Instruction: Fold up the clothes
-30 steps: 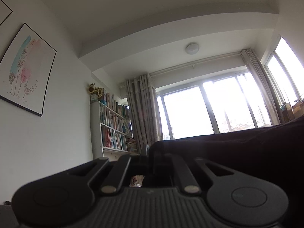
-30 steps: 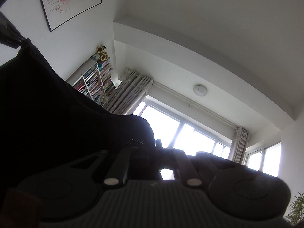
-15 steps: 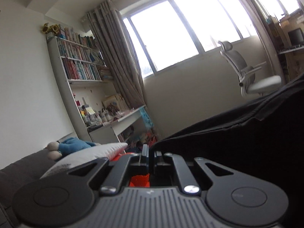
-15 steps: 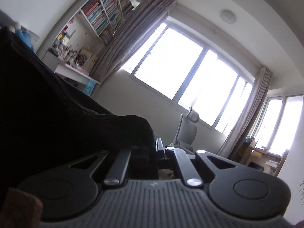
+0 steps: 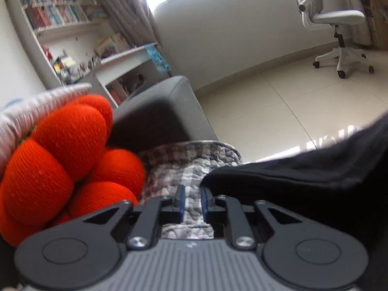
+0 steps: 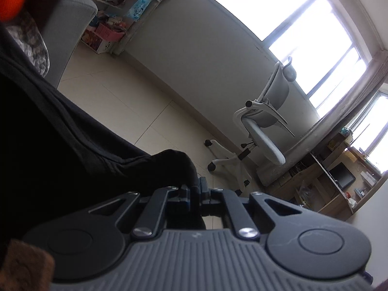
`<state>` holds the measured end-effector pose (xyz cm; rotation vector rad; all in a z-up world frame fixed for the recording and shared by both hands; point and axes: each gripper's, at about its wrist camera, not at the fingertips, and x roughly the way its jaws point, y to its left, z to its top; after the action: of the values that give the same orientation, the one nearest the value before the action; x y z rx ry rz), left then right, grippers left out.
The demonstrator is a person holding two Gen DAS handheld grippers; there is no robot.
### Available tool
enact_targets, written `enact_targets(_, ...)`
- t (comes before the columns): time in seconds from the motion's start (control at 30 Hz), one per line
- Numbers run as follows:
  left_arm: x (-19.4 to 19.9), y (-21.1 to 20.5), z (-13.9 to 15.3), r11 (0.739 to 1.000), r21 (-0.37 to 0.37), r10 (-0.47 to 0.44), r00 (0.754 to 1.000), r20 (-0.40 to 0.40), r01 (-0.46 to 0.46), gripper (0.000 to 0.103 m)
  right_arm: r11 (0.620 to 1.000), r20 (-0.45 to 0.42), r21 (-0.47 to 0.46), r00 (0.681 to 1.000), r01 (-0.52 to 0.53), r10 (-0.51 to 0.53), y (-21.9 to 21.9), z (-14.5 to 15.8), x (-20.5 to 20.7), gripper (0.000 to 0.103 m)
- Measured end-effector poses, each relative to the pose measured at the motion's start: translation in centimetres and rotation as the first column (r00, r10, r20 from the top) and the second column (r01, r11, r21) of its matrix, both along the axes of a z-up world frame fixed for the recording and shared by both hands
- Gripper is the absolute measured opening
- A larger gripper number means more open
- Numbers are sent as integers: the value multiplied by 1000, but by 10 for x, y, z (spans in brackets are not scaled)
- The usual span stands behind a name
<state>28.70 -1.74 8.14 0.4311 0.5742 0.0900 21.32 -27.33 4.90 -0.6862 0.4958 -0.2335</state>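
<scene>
The left gripper (image 5: 192, 202) has its fingers slightly spread, empty, over the quilted blanket (image 5: 191, 167), beside the black garment (image 5: 303, 181). The right gripper (image 6: 197, 189) pinches its edge. Lay the cloth flat and release only once it lies smooth.

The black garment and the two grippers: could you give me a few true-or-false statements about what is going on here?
1. The left gripper is open, with only the grey quilted cover showing through the gap. True.
2. The orange cushion lies to the right of the left gripper. False: it lies to its left.
3. The right gripper is closed on an edge of the black garment. True.
4. The office chair is black. False: it is pale grey and white.
</scene>
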Motion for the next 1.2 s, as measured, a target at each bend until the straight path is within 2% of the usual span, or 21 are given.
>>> enact_targets(0.03,2,14,1,996,-88,15,1000,-18,-17,45,1000,-14,14,1000,19,-19,-3,-4,4,5)
enact_targets(0.07,4,29,2,984,-175,28,999,-37,-34,63,998,-31,47,999,35,-33,-7,-8,6,6)
enact_targets(0.13,2,58,0,957,-284,43,997,-60,-59,65,984,-50,178,999,26,-17,-21,-5,4,12)
enact_targets(0.2,-8,80,-6,943,-323,54,996,-77,-76,65,944,-26,328,1000,21,-14,-40,6,-5,38)
enact_targets(0.27,-19,92,-15,930,-360,42,993,-112,-80,65,890,-9,455,1000,31,-30,-62,17,-17,43)
enact_targets(0.37,-30,95,-32,891,-445,12,985,-174,-89,65,786,-55,618,998,29,7,-95,23,-45,43)
enact_targets(0.43,-32,88,-40,875,-478,-10,982,-190,-84,65,757,-70,653,998,43,4,-108,22,-65,43)
enact_targets(0.47,-31,83,-42,871,-485,-19,981,-193,-79,65,749,-71,661,997,48,-1,-114,21,-74,47)
enact_targets(0.53,-30,69,-48,888,-455,-21,982,-186,-67,62,718,-85,694,996,56,4,-123,15,-89,53)
enact_targets(0.6,-31,58,-51,899,-434,-30,984,-173,-50,31,654,-103,756,992,35,66,-124,6,-88,53)
enact_targets(0.63,-32,54,-52,902,-429,-37,986,-164,-38,24,634,-103,773,990,17,100,-121,1,-86,53)
enact_targets(0.67,-34,51,-50,908,-417,-33,987,-157,-36,7,630,-95,777,987,-9,131,-117,0,-88,53)
enact_targets(0.7,-36,50,-48,914,-403,-22,988,-153,-42,2,623,-79,781,985,-36,156,-114,0,-90,53)
enact_targets(0.83,-39,65,-39,901,-426,23,990,-140,-81,1,590,-14,794,967,-145,256,-102,3,-102,53)
enact_targets(0.9,-43,79,-34,885,-454,55,991,-120,-104,1,579,26,790,953,-204,301,-99,8,-109,60)
enact_targets(1.0,-47,92,-29,861,-493,77,991,-112,-122,1,611,34,753,943,-242,331,-91,8,-108,66)
enact_targets(1.03,-48,94,-28,855,-503,81,991,-110,-126,1,639,11,736,947,-225,321,-87,5,-102,66)
enact_targets(1.07,-50,96,-27,849,-512,85,990,-109,-129,1,676,-21,711,955,-194,297,-84,1,-93,54)
enact_targets(1.1,-52,96,-26,854,-503,98,990,-101,-136,1,700,-49,695,960,-166,276,-84,-3,-84,9)
enact_targets(1.13,-52,97,-25,857,-495,112,989,-95,-145,1,702,-60,697,963,-149,264,-86,-4,-78,1)
enact_targets(1.2,-53,101,-22,853,-495,139,986,-90,-165,1,704,-36,698,976,-129,214,-91,3,-72,1)
